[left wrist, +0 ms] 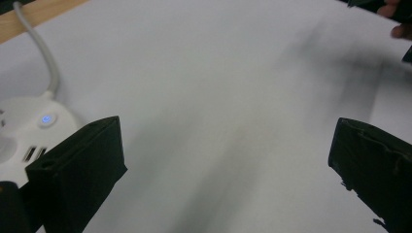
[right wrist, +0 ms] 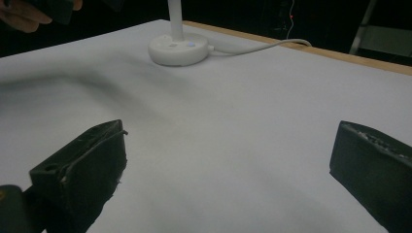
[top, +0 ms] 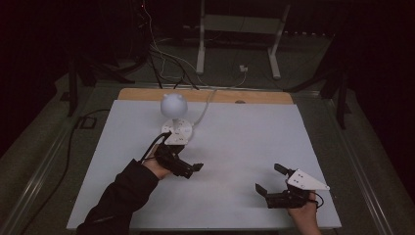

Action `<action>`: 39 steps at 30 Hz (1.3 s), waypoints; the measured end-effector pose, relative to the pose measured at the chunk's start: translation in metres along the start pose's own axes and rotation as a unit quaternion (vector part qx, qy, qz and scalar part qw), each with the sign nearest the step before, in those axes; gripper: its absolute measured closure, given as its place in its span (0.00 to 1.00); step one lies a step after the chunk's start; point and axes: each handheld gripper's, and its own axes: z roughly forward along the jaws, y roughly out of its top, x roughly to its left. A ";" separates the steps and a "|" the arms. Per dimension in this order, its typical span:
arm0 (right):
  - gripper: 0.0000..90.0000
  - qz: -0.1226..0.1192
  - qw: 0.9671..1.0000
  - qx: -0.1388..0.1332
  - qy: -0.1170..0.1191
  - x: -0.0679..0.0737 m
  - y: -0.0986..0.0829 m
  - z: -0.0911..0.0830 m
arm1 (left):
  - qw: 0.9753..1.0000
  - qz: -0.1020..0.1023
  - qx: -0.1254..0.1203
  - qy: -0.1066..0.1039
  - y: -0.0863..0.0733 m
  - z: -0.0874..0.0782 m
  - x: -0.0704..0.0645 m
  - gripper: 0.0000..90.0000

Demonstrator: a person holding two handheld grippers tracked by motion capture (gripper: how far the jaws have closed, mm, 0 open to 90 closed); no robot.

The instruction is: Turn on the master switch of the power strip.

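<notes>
Both grippers empty, lamp beside my left one.

My left gripper (top: 192,167) has its jaws spread wide with nothing between them, and the round white base (left wrist: 29,133) of the small desk lamp (top: 174,105) sits just beside its left jaw, at the far side of the hand, so I think I keep it there to be ready for the button with the blue light (left wrist: 46,119). Whether that jaw touches the base I cannot say, because the jaw covers the edge. My right gripper (top: 270,182) is also released and holds nothing; it rests well apart, near the front of the white table (top: 244,142), and the lamp stands far ahead of it, a little to the left. The lamp cable (right wrist: 257,47) runs away from both tools toward the back edge, so it should not disturb a reach.
</notes>
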 end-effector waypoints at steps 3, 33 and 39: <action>0.00 0.000 1.000 0.000 0.000 0.000 0.000 0.000 | 1.000 0.001 0.004 -0.001 -0.007 -0.004 -0.001 0.00; 0.00 -0.001 1.000 0.006 -0.003 0.001 -0.001 0.001 | 0.999 -0.035 0.021 0.018 -0.091 -0.043 0.008 0.00; 0.00 0.000 1.000 0.006 -0.002 0.001 -0.001 0.002 | 0.998 -0.048 0.027 0.021 -0.106 -0.047 0.010 0.00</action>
